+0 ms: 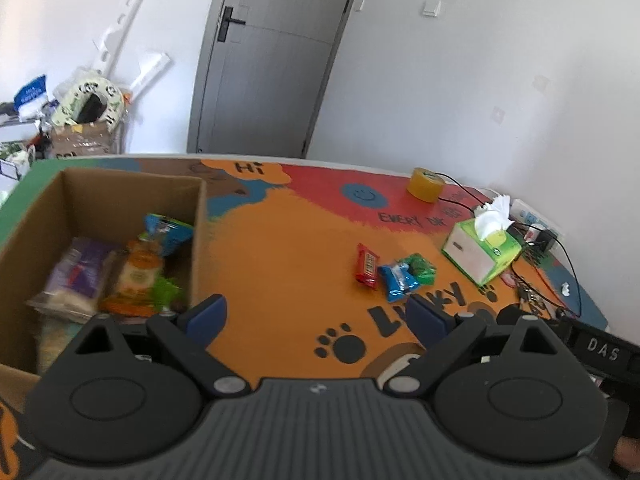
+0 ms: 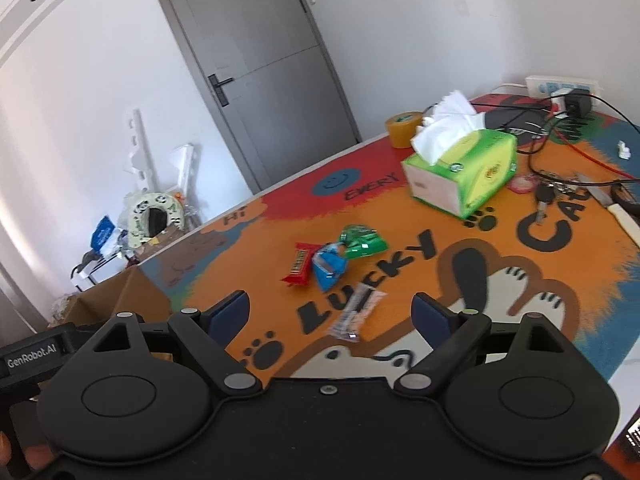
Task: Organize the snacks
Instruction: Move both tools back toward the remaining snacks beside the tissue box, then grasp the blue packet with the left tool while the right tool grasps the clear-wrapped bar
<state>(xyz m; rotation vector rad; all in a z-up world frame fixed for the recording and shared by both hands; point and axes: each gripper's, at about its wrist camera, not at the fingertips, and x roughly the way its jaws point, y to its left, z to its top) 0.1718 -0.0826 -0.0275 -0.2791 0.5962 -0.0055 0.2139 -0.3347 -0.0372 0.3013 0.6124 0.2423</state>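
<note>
We see white walls (image 1: 460,80) and a closed grey door (image 2: 264,76) with a black handle (image 2: 219,87). Beside the door, white boards (image 1: 120,28) lean on the wall above a pile of clutter (image 1: 76,120). Soft daylight fills the room.

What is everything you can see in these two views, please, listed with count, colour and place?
cardboard box: one, brown, left end of the table, several snack packets inside
red snack bar: one, red, mid-mat
blue packet: one, blue, touching the bar
green packet: one, green, beside the blue one
clear wrapper: one, transparent, nearest the right gripper
tissue box: one, green and white, far right of mat
tape roll: one, yellow-brown, far edge
keys: one bunch, right of the tissue box
mat: one, orange, red, blue
door: one, grey, shut
left gripper: blue fingers apart, empty
right gripper: blue fingers apart, empty
</note>
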